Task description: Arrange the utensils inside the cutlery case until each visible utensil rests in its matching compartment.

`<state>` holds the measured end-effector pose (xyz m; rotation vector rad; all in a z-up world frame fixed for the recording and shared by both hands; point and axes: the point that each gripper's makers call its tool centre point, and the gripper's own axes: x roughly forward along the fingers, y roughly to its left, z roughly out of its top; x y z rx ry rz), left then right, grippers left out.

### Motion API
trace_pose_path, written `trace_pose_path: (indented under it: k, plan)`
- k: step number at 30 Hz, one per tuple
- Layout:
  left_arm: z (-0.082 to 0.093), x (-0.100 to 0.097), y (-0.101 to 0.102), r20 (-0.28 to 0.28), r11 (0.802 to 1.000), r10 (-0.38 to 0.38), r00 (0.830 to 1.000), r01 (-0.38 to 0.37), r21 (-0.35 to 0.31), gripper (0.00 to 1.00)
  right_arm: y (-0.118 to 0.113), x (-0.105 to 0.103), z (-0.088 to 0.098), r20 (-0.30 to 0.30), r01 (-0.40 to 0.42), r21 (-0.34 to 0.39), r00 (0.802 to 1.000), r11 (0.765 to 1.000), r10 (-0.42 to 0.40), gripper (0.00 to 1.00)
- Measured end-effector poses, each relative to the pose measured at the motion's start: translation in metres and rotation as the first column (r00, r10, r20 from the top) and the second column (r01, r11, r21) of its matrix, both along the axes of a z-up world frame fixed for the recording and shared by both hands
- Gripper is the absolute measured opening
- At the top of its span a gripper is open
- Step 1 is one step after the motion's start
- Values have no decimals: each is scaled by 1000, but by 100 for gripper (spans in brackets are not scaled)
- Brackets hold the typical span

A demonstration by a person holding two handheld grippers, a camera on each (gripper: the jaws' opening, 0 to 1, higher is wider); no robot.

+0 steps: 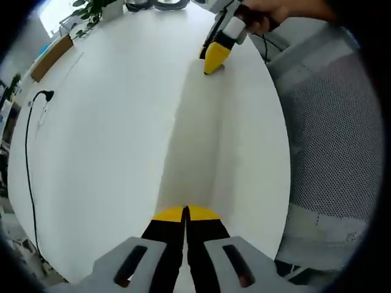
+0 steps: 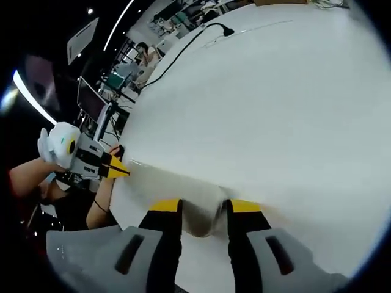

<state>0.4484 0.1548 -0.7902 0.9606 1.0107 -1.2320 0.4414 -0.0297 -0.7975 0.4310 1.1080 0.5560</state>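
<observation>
Where your left hand-held gripper point(image 1: 185, 213) stands: at the bottom of the left gripper view, low over the white worktop point(image 1: 110, 140). Its two yellow tips are pressed together, with only a thin dark line between them.
Left hold: the tips meet at the near end of a pale band point(image 1: 195, 140). I cannot tell if they pinch it or only touch it.
Pale band: a long cream-coloured strip, a little darker than the worktop. It lies flat and runs from your left tips away to your right tool. I cannot tell if this is the cutlery case or only a shade on the surface. No compartment can be made out on it.
Right hand-held gripper point(image 2: 204, 207): in the right gripper view its jaws stand clearly apart. The rounded end of the pale band point(image 2: 201, 217) lies in the gap, and neither jaw closes on it.
Right tool from the other side: in the left gripper view it point(image 1: 215, 58) comes down from the top with its yellow tips on the worktop, at the far end of the band. Your hand point(image 1: 269, 13) holds it from above.
Left tool from the other side: in the right gripper view it point(image 2: 119, 168) shows at the left, with its tips at the worktop edge where the band begins.
Cable point(image 1: 27, 152): black, along the left side of the worktop, well apart from the band.
Chair point(image 1: 333, 122): grey mesh, just beside the right edge of the worktop.
Plant point(image 1: 91, 9): green leaves at the far edge.
</observation>
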Motion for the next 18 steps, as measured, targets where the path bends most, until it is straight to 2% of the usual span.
trace_pose_path:
  k: [1,3,5,7,8,10,11,12,14,15,18]
  plan:
    - [0,0,-1,12,1000,-9,1000,9,-9,0,-2,0,0,11,-5,-12,1000,1000,6,27]
    - [-1,-2,0,8,999,30,1000,-30,17,0,-2,-2,2,-6,-8,-6,1000,1000,8,27]
    - [0,0,0,5,999,42,999,-42,16,0,-2,-3,2,-8,-11,-8,1000,1000,11,27]
    - [1,-2,1,-37,993,117,992,-116,15,0,-3,-4,2,2,-2,-20,1000,1000,2,27]
    - [0,1,1,-41,994,105,994,-105,7,0,-4,-4,2,8,-9,-26,1000,1000,9,28]
    - [0,0,1,-83,972,232,969,-233,2,2,-5,-3,0,2,1,-24,1000,1000,0,28]
    - [2,-2,-3,-97,970,238,966,-241,-28,7,-4,-3,0,1,2,-25,1000,1000,-2,28]
    - [2,-6,-4,-116,976,211,971,-216,-32,12,-4,-5,0,-5,1,-26,1000,1000,-1,28]
    - [1,-4,-3,-58,990,138,989,-139,-13,13,-4,-4,-1,-10,13,-25,1000,1000,-13,28]
    - [1,-6,-4,-53,994,110,993,-111,-15,13,-4,-4,-1,-8,13,-30,1000,999,-13,28]
    - [1,-4,-4,-73,986,166,983,-166,5,13,-3,-2,-1,20,-18,-59,1000,998,19,28]
